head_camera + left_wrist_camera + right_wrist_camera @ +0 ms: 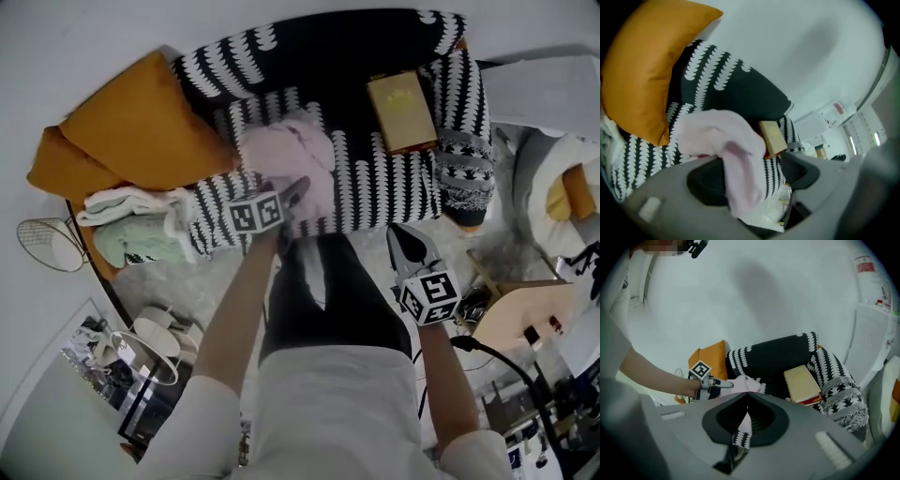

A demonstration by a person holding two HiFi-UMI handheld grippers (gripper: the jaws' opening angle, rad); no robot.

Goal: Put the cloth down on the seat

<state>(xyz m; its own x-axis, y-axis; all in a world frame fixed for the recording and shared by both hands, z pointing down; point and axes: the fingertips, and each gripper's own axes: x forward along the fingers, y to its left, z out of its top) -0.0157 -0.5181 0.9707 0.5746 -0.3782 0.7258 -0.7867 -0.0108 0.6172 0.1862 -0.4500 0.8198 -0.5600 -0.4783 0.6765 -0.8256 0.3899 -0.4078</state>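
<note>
Black & white armchair (328, 42) by a white wall, w/ the pink cloth (291, 155) down on its seat (375, 183), near a yellow book (401, 111). The left tool (295, 192) has its jaws wide apart, cloth loose between them; the right tool (401, 239) is closed, empty, well back. Looks like the let-go step. Next, the left tool prob. needs to back out slow, w/o pulling the cloth off.

The left claw (752, 177) gapes wide around the pink cloth (723, 133) slumped on the patterned seat (640, 157); orange cushion (644, 65) left, tan book (772, 137) beyond.
</note>
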